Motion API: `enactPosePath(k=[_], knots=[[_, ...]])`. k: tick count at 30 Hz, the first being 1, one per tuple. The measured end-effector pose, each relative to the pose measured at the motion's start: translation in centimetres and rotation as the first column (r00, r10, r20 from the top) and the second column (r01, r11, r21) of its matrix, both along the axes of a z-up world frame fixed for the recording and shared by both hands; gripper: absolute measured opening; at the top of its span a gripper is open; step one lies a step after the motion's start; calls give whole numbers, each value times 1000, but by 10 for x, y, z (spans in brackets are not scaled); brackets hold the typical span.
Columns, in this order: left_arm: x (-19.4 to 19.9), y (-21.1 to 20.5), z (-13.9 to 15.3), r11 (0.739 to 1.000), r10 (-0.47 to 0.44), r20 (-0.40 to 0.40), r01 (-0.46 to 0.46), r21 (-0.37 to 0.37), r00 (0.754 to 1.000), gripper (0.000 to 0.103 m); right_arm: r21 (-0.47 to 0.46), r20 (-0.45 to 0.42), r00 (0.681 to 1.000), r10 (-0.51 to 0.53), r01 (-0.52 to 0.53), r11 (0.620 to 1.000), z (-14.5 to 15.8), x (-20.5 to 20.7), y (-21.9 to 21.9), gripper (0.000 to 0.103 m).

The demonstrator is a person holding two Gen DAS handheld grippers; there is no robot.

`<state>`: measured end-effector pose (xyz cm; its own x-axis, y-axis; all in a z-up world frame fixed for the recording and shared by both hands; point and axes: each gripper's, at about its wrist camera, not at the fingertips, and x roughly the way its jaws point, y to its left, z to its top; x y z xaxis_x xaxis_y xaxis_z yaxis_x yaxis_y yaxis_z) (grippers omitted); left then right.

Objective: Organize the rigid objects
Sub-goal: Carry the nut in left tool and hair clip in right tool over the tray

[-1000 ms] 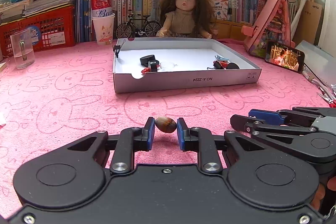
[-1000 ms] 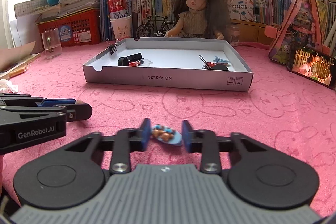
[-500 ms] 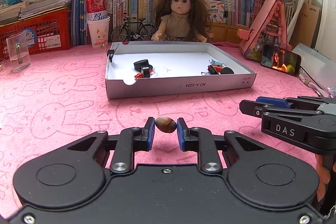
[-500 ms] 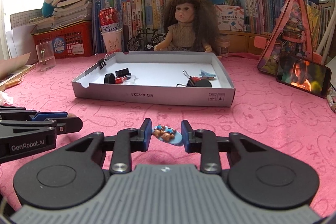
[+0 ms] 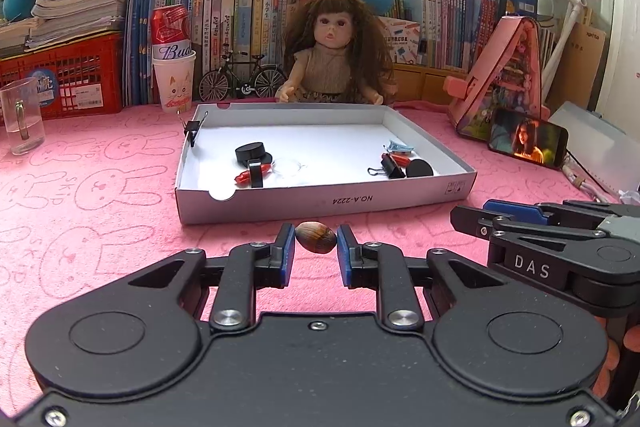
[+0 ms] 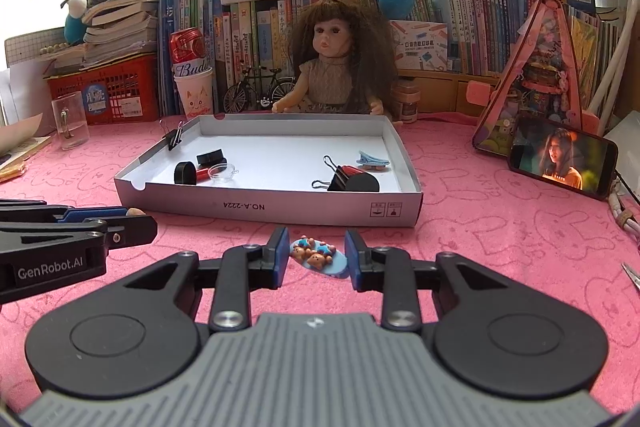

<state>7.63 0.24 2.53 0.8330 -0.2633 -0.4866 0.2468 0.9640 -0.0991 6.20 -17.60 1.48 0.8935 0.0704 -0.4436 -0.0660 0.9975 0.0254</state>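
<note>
White box (image 5: pixel 320 205) already holds several small things; my left gripper (image 5: pixel 316 241) grips a brown nut (image 5: pixel 316 237), I think, my right gripper (image 6: pixel 317 254) a blue clip (image 6: pixel 318 255), both undelivered.

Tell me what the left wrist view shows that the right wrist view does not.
Only the left wrist view shows the brown nut gripped whole in the left hand-held gripper. Only the right wrist view shows the blue hair clip with small bears in the right hand-held gripper, and a small jar beside the doll. Both show the white box lid with binder clips and black caps, and the phone.
</note>
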Motion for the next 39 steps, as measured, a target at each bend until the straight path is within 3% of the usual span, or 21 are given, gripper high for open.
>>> enactPosePath(k=[39], knots=[[24, -14, 1, 1000, 4, -3, -4, -15, 1000, 21, 29, -29, 999, -23, 23, 999, -2, 24, -13, 36]])
